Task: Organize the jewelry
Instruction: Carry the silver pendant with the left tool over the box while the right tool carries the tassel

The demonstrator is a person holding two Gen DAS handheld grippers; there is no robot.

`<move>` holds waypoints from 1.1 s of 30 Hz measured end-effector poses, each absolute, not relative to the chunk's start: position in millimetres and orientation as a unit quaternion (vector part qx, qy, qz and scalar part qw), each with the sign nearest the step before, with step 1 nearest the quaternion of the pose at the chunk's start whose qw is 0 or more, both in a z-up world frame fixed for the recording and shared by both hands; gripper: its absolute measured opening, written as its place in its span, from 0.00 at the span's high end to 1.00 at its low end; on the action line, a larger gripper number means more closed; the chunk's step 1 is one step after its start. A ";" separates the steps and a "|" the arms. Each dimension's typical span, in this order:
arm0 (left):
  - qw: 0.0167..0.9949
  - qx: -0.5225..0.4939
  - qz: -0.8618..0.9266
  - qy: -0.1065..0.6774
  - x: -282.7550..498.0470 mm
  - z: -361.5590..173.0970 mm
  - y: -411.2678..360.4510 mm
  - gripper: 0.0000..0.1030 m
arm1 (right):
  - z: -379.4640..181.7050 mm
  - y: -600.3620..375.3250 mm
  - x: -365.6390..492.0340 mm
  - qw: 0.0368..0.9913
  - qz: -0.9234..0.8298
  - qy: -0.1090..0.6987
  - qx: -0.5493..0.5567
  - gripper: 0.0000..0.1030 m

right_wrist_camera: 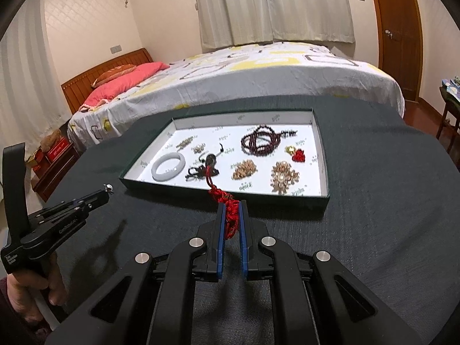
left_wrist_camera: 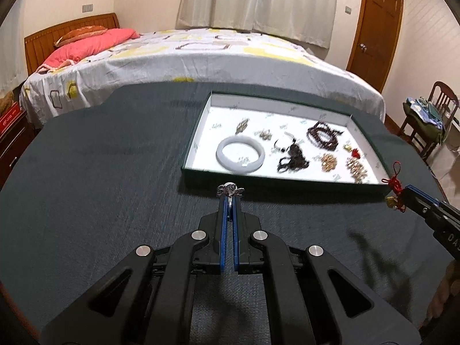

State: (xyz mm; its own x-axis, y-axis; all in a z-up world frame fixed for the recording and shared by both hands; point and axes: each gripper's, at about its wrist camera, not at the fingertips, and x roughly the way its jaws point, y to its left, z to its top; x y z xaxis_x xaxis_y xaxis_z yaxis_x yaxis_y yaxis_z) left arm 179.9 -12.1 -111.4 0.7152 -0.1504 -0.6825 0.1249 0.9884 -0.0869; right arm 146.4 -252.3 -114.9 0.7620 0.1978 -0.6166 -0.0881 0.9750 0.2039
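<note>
My left wrist view shows the left hand-held gripper [left_wrist_camera: 230,198] pinching a silver ring [left_wrist_camera: 230,190] just short of the near wall of the tray [left_wrist_camera: 201,172]; the right view shows only a glint there. I see the right hand-held gripper [right_wrist_camera: 232,211] clamped on a red knotted cord [right_wrist_camera: 227,201], whose gold charm [left_wrist_camera: 390,201] appears only from the left, near the tray's near right corner above the table [left_wrist_camera: 100,158].

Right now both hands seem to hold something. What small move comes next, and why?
Probably carry the left gripper forward over the tray's near wall. Its fingers pinch a silver ring just short of that wall, and white floor left of the jade bangle looks free. The right gripper holds a red knotted charm.
</note>
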 end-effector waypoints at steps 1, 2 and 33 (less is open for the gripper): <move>0.928 -0.017 -0.076 0.365 178.7 -107.5 -12.3 0.96 | -111.8 -252.1 145.9 0.936 0.077 0.333 0.081 0.91; 0.929 -0.017 -0.078 0.362 178.2 -104.4 -13.0 0.96 | -107.3 -252.1 145.9 0.938 0.077 0.328 0.081 0.91; 0.962 0.007 -0.106 0.251 297.2 -19.2 -62.8 0.96 | -24.2 -224.6 267.1 0.969 0.097 0.221 0.048 0.91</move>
